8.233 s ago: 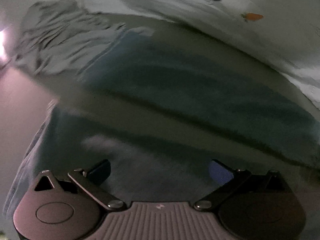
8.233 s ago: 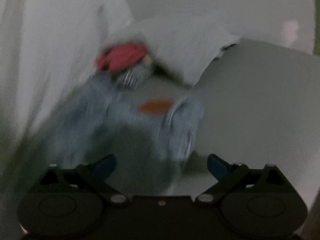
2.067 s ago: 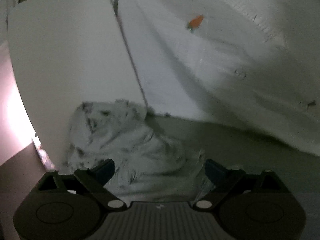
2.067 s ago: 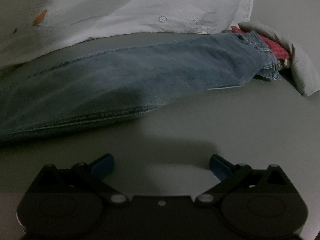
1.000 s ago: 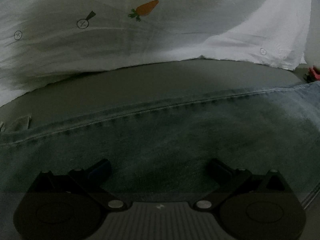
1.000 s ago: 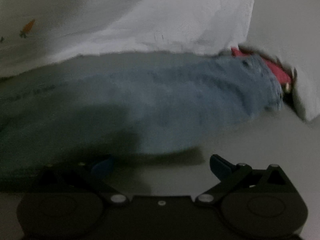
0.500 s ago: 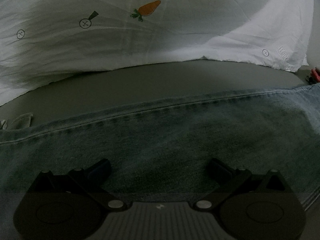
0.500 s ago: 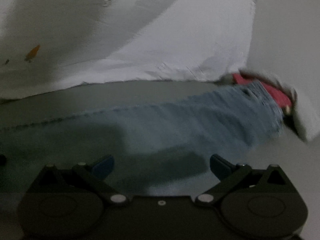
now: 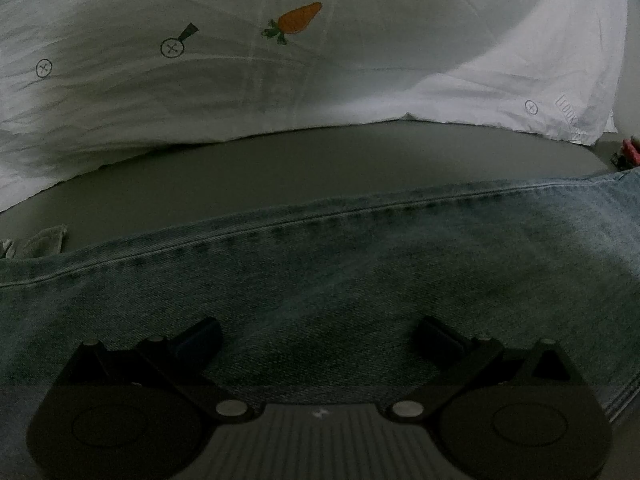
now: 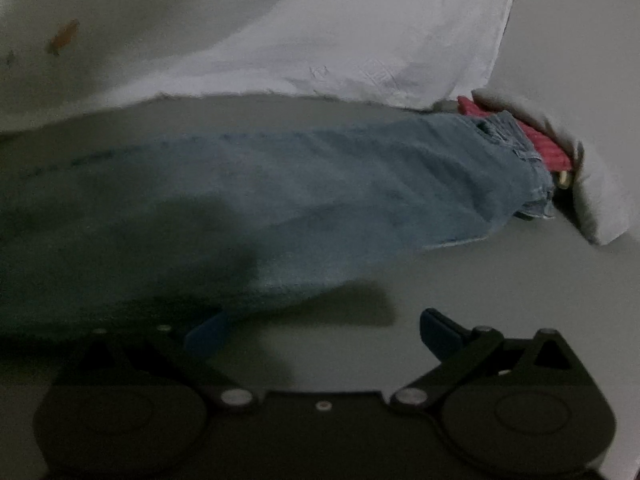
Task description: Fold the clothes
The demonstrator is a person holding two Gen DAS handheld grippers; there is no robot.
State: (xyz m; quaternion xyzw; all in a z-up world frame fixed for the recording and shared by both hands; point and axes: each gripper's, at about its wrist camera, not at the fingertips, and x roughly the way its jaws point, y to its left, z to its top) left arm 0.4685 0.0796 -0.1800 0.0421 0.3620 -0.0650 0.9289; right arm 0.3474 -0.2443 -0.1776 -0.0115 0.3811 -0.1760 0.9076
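Your left gripper (image 9: 316,330) sits low over the jeans (image 9: 360,280), jaws spread wide with denim beneath them but nothing pinched; whether the fingers touch the cloth cannot be told. Your right gripper (image 10: 322,328) is likewise spread and holds nothing: its left finger (image 10: 206,334) is at the near edge of the jeans (image 10: 320,184), its right finger (image 10: 440,334) over bare bed surface (image 10: 480,280). The jeans lie stretched out lengthwise across the surface, apparently laid leg on leg, side seam running along the far edge in the left view, 1 end bunched far right in the right view. Judgement: layout looks done; no crosswise fold is visible yet, so the actual folding of this garment remains, starting with a grip on 1 end. Beyond the jeans, a strip of bare surface, then a white sheet (image 9: 360,60) printed with a carrot (image 9: 299,20), not flat, draped in a mound. At far right, a red item (image 10: 532,142) and a pale grey cloth (image 10: 600,200) lie heaped just past the jeans' end. These look unfolded too, so most of the task is ahead of you.
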